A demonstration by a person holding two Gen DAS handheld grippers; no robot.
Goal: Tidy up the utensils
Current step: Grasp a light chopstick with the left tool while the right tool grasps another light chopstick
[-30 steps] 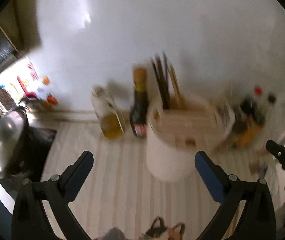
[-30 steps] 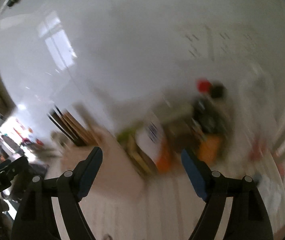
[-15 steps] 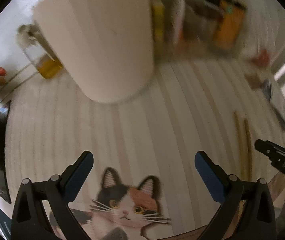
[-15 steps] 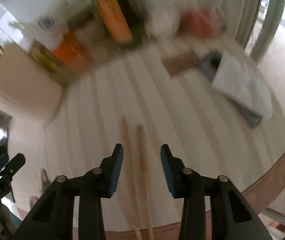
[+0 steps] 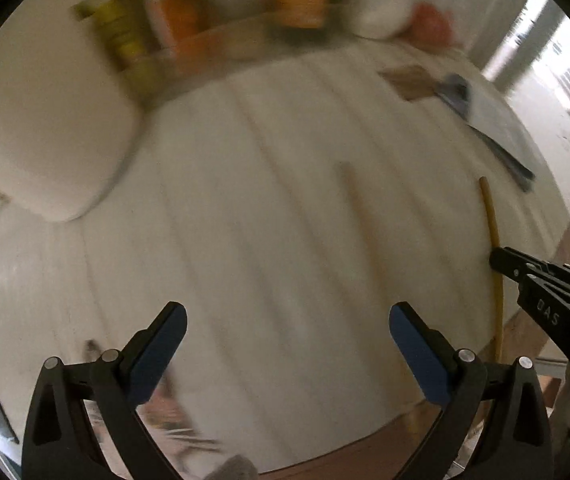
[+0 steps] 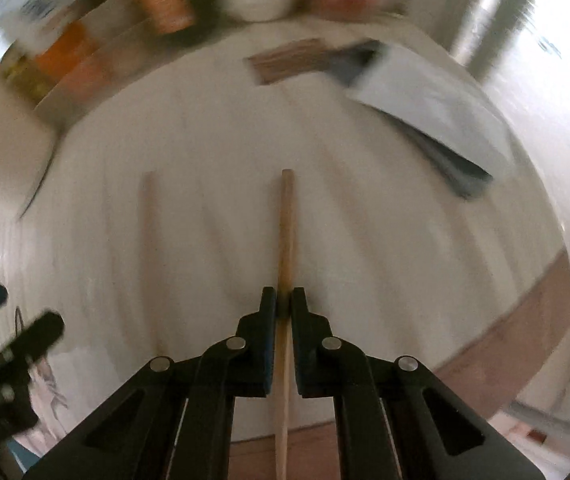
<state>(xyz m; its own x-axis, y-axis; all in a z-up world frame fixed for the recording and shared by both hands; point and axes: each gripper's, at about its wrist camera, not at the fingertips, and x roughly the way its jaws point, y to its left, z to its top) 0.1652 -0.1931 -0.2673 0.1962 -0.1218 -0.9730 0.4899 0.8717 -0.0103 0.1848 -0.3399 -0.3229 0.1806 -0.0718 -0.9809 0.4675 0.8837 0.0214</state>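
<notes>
My right gripper is shut on a wooden chopstick that runs straight ahead between its jaws, over the white striped table. The same chopstick and my right gripper show at the right of the left wrist view. A second chopstick lies on the table to its left, blurred; it also shows in the left wrist view. My left gripper is open and empty above the table. The white utensil holder stands at the far left.
Blurred bottles and jars stand along the back. A folded grey cloth and a brown item lie at the back right. A cat-picture mat lies near the front edge. The table's wooden rim runs at the right.
My right gripper has closed on the right-hand chopstick, which was lying between its open jaws. My left gripper has swung right, away from the utensil holder.
</notes>
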